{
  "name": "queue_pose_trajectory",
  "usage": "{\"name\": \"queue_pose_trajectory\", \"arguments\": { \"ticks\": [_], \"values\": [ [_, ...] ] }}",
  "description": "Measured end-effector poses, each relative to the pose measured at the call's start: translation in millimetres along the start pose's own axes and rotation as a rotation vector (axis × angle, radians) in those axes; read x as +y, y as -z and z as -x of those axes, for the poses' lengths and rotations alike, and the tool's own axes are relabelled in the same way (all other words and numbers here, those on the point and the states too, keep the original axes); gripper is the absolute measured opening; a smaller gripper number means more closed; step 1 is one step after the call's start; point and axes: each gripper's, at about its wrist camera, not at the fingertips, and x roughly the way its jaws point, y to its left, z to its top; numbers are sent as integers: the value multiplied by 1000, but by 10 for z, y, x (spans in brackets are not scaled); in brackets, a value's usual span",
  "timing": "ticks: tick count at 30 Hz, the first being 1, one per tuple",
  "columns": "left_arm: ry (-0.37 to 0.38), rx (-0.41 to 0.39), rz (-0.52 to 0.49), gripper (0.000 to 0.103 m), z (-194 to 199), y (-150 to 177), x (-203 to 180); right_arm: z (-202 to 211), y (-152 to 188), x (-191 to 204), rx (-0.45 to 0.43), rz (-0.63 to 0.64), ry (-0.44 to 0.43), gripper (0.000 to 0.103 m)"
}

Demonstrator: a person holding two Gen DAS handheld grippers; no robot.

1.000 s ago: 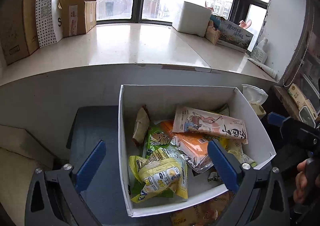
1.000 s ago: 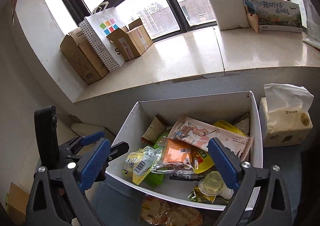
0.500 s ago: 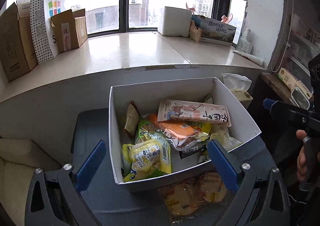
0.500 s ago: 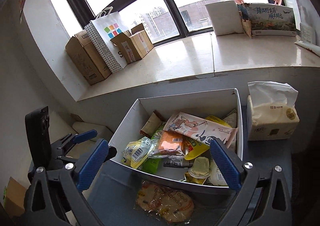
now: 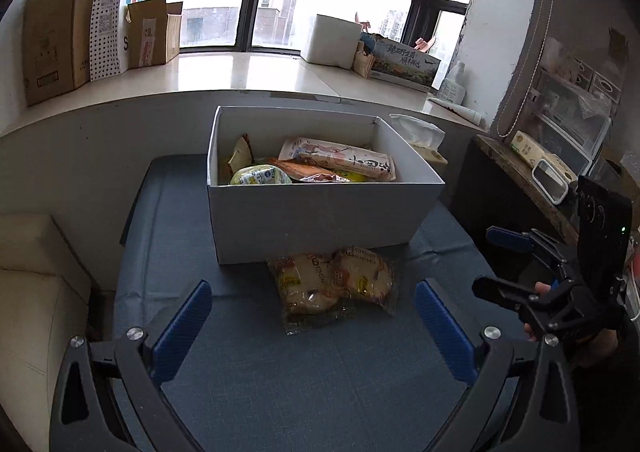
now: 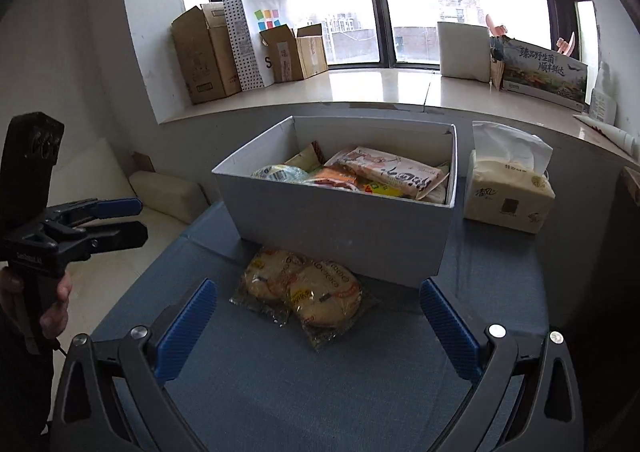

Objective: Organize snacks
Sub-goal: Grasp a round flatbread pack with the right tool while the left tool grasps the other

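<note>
With both my grippers' jaws wide open and empty, I should drop over the buns (image 5: 334, 284) at frame centre, just before the box (image 5: 320, 212), pinching the wrapper gently.

Both grippers now sit farther back and lower relative to the white box (image 5: 320, 212): a second ago each wrist camera looked down into it from close above, and now its near wall faces the cameras and only the tops of the snacks inside show over the rim. The two clear-wrapped bread packets (image 5: 334, 284), earlier cut off at the frame's lower edge just in front of the box, now lie in full view on the blue cloth (image 5: 320, 384), between the box and the wide-apart jaws of the left gripper (image 5: 314, 326) and right gripper (image 6: 318, 324).
</note>
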Motion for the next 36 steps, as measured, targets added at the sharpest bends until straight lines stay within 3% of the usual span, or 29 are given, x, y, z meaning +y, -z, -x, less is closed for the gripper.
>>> {"name": "queue_pose_trajectory", "arguments": {
  "ticks": [7, 15, 21, 26, 29, 31, 36],
  "values": [
    [-23, 18, -23, 103, 129, 279, -79, -595, 311, 32, 154, 56, 6, 103],
    [-19, 70, -3, 103, -2, 456, -38, -1241, 199, 42, 238, 213, 19, 103],
    [-31, 75, 2, 103, -24, 491, -16, -1575, 104, -69, 315, 204, -18, 103],
    [-39, 85, -3, 103, -60, 500, -30, -1636, 102, -157, 316, 166, -69, 103],
    [-36, 93, -6, 103, -99, 502, -36, -1595, 99, -210, 295, 148, -70, 86],
    [-34, 101, -7, 103, -132, 497, -44, -1552, 119, -214, 296, 145, -76, 81],
    [-47, 115, -25, 103, -240, 432, -78, -1373, 181, -250, 288, 98, -67, 81]
  ]
}}
